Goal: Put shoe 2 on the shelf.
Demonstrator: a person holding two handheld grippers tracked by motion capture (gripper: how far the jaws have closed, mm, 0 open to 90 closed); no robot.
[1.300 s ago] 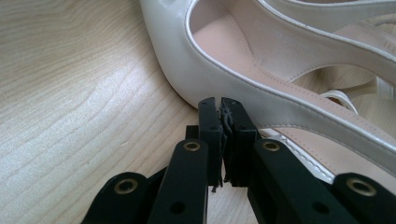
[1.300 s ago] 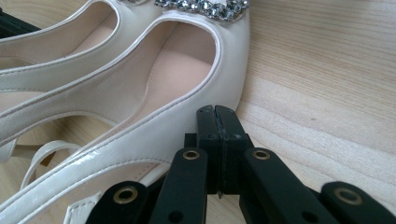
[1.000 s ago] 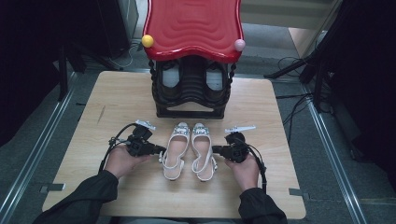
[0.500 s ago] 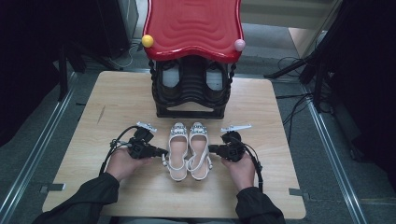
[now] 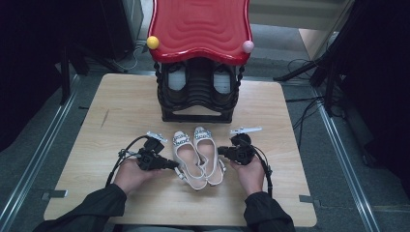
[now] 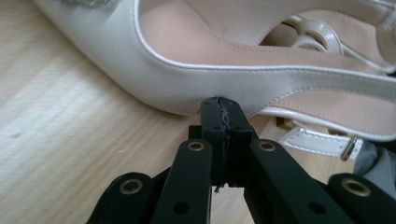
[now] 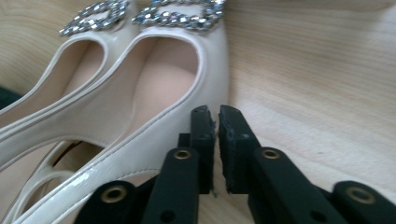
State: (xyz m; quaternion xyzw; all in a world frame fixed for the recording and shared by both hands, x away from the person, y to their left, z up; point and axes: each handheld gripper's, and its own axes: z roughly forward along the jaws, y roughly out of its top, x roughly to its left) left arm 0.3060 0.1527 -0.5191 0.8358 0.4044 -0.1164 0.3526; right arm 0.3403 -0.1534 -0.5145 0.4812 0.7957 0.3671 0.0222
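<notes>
From the high view, a pair of cream slingback shoes [image 5: 198,155] is lying side by side on the wooden counter [image 5: 121,106] in front of a black shoe rack [image 5: 198,94] with a red top, the left gripper [image 5: 167,165] and right gripper [image 5: 221,151] flanking them. In the left gripper view, the fingers [image 6: 215,112] are sitting pressed together, tips touching the left shoe's [image 6: 177,70] outer side, gripping nothing. In the right gripper view, the fingers [image 7: 233,126] are standing barely apart against the right shoe's [image 7: 154,93] edge, holding nothing.
</notes>
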